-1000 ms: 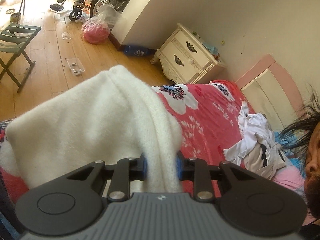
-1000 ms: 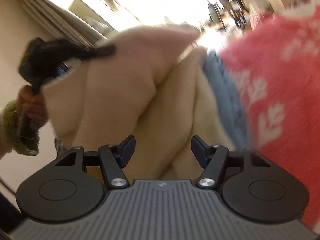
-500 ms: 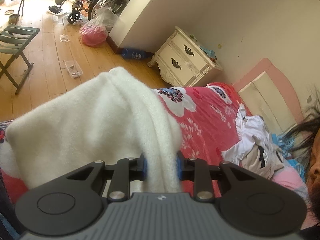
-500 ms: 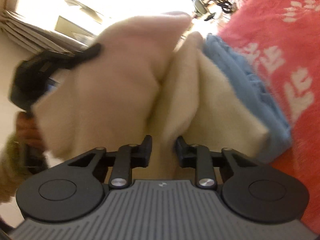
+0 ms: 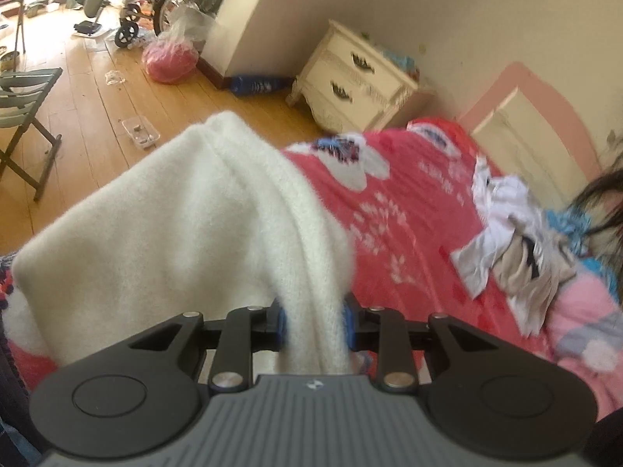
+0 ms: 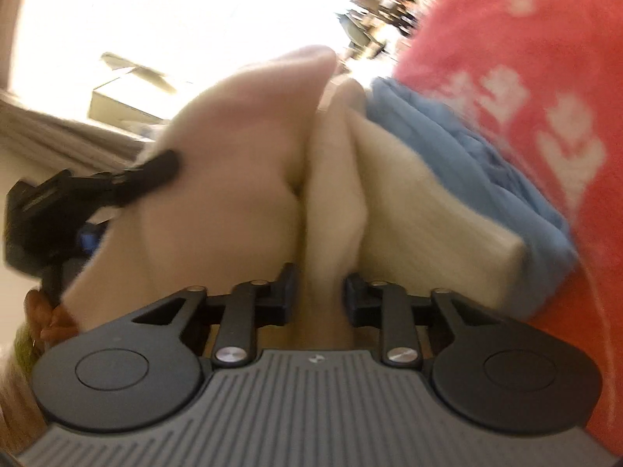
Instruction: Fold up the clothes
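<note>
**A:** Where's the garment?

**B:** The cream fleece garment point(image 5: 187, 241) hangs lifted over the red floral bedspread point(image 5: 409, 210), bunched between both tools. The left gripper point(image 5: 313, 325) is clamped on a thick fold of it. The right gripper point(image 6: 317, 295) has just been closing, and a ridge of the same fleece now sits pinched between its jaws.

**A:** So what makes this step go well?

**B:** I'd judge both grips should be firm before pulling. Then draw the two hands apart so the cloth hangs flat, not roped. The fleece looks thick and springy, so a shallow pinch could slip.

**A:** Anything in the way?

**B:** A blue cloth point(image 6: 467, 148) lies just beside the fleece, against the bedspread; it may drag along. The white crumpled clothes point(image 5: 506, 233) lie well apart, near the pink headboard point(image 5: 518, 89). Lay the fold on the bare red stretch between.
</note>
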`<state>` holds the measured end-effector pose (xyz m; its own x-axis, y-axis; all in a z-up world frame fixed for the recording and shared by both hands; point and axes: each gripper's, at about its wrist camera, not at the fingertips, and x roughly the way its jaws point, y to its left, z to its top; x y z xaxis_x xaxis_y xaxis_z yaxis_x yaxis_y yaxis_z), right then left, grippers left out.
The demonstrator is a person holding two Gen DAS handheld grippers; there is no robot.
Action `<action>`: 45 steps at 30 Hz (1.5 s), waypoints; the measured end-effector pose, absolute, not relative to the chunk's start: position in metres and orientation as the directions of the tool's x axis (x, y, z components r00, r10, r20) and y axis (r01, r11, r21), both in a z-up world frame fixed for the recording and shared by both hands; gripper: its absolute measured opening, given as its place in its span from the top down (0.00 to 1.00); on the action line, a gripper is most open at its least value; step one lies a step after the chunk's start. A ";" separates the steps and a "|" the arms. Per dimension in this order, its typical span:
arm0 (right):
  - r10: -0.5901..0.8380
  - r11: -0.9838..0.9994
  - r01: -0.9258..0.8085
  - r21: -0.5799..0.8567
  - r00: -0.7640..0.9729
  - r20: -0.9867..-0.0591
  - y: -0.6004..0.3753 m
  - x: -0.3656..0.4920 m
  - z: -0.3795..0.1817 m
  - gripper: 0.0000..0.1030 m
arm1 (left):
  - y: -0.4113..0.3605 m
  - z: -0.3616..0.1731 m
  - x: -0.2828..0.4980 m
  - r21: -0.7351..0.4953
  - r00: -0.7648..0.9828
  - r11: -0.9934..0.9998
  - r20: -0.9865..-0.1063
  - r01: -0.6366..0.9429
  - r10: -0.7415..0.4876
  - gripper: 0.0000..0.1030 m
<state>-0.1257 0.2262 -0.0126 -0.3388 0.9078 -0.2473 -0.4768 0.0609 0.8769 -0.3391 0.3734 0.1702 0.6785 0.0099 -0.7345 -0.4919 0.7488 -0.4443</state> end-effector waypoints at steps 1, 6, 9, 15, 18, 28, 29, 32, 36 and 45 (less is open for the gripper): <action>0.913 0.020 -0.512 0.858 -0.340 -0.224 0.225 -0.130 -0.005 0.84 | 0.373 0.169 -0.334 -0.430 0.660 0.759 -0.751 -0.489 -0.001 0.70; 0.920 -0.035 -0.722 0.691 -0.294 -0.261 0.229 -0.161 0.021 0.84 | 0.373 0.171 -0.307 -0.344 0.544 0.811 -0.838 -0.473 -0.039 0.55; 0.924 -0.052 -0.803 0.594 -0.265 -0.277 0.233 -0.174 0.030 0.84 | 0.370 0.173 -0.290 -0.287 0.464 0.841 -0.885 -0.459 -0.049 0.43; 0.928 -0.071 -0.890 0.451 -0.226 -0.298 0.227 -0.183 0.039 0.84 | 0.348 0.172 -0.258 -0.143 0.312 0.917 -0.950 -0.372 -0.021 0.24; 0.930 -0.068 -0.900 0.431 -0.214 -0.300 0.225 -0.183 0.040 0.84 | 0.344 0.161 -0.247 -0.063 0.208 0.923 -0.978 -0.378 0.018 0.23; 0.938 -0.040 -0.908 0.418 -0.179 -0.298 0.232 -0.186 0.032 0.84 | 0.349 0.140 -0.234 0.060 0.027 0.892 -0.996 -0.449 0.081 0.46; 0.939 -0.036 -0.908 0.417 -0.174 -0.298 0.233 -0.186 0.033 0.84 | 0.349 0.139 -0.234 0.073 0.020 0.892 -0.996 -0.447 0.091 0.49; 0.941 -0.029 -0.912 0.409 -0.163 -0.296 0.233 -0.189 0.035 0.84 | 0.352 0.141 -0.237 0.071 0.035 0.882 -0.995 -0.467 0.098 0.60; 0.946 -0.033 -0.907 0.420 -0.164 -0.279 0.223 -0.187 0.033 0.81 | 0.361 0.150 -0.252 0.015 0.117 0.859 -0.989 -0.512 0.087 0.66; 0.927 0.103 -0.762 0.640 -0.159 -0.339 0.165 -0.098 0.000 0.40 | 0.383 0.195 -0.303 -0.137 0.348 0.832 -0.935 -0.538 0.071 0.68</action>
